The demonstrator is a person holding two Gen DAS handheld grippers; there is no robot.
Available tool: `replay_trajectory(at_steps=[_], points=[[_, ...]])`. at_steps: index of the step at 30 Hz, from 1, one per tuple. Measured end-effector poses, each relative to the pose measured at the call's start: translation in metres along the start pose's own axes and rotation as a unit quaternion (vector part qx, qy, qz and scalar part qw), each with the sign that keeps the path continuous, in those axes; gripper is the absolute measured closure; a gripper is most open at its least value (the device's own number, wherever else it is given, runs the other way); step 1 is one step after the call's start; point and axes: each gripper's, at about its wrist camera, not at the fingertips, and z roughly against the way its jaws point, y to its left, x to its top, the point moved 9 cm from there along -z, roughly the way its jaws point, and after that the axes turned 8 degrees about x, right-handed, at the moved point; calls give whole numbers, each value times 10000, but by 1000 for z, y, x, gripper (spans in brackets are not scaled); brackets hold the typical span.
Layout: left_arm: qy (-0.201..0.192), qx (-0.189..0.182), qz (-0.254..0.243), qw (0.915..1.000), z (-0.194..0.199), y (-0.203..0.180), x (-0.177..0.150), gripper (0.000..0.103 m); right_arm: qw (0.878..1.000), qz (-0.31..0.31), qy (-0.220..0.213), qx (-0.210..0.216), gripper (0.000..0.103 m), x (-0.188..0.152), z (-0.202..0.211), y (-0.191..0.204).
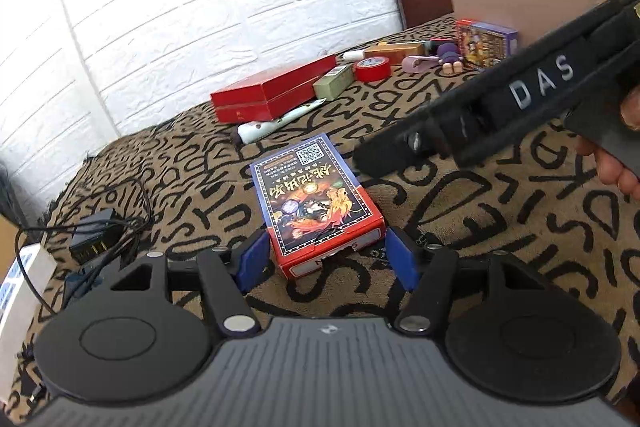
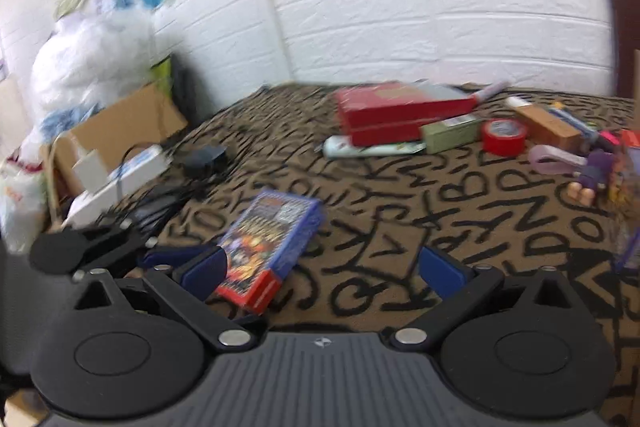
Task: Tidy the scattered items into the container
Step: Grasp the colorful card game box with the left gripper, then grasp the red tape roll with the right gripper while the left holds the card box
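Note:
A blue-and-red card box (image 1: 316, 203) lies flat on the lettered cloth, its near end between the blue pads of my left gripper (image 1: 328, 255). Both pads touch its sides, so the gripper is shut on it. The same card box (image 2: 272, 239) lies beside the left pad of my right gripper (image 2: 320, 271), whose jaws stand wide open with only cloth between them. In the left wrist view, the right gripper (image 1: 364, 159) reaches in from the upper right, a hand behind it. The cardboard container (image 1: 520, 3) stands at the back right with a plastic bag in it.
Behind lie a red box (image 1: 276, 91), a green box (image 1: 334, 83), a red tape roll (image 1: 372, 69), a brown box (image 1: 394, 53), a second card box (image 1: 486, 43), a purple figure (image 1: 450, 57) and a pale tube (image 1: 276, 125). A charger with cable (image 1: 92, 239) lies left.

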Motion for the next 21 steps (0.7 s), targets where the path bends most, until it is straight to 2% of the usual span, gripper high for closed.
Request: replay_trajectory(at_steps=[4, 6, 7, 9, 12, 14, 17, 21], points=[[-20, 178, 335, 9993, -13, 0, 7, 42, 9989, -92, -188, -413, 0, 3, 1, -20], [-20, 183, 462, 9988, 26, 27, -26, 42, 9980, 27, -295, -554, 0, 9, -1, -28], [-37, 188, 495, 9986, 32, 33, -32, 42, 9970, 151, -379, -652, 0, 13, -4, -31], [-71, 245, 517, 9983, 62, 67, -57, 42, 9936, 492, -505, -884, 0, 25, -13, -38], [1, 263, 630, 9977, 60, 79, -56, 42, 9886, 891, -539, -1089, 0, 44, -33, -50], [-3, 236, 708, 9972, 66, 81, -57, 41, 9864, 1031, -497, -1179, 4, 57, -47, -61], [-38, 217, 745, 9970, 72, 85, -61, 41, 9843, 1154, -328, -1295, 22, 71, -66, -78], [-22, 152, 818, 9965, 88, 90, -69, 41, 9801, 1221, 216, -1552, 35, 75, -92, -99]])
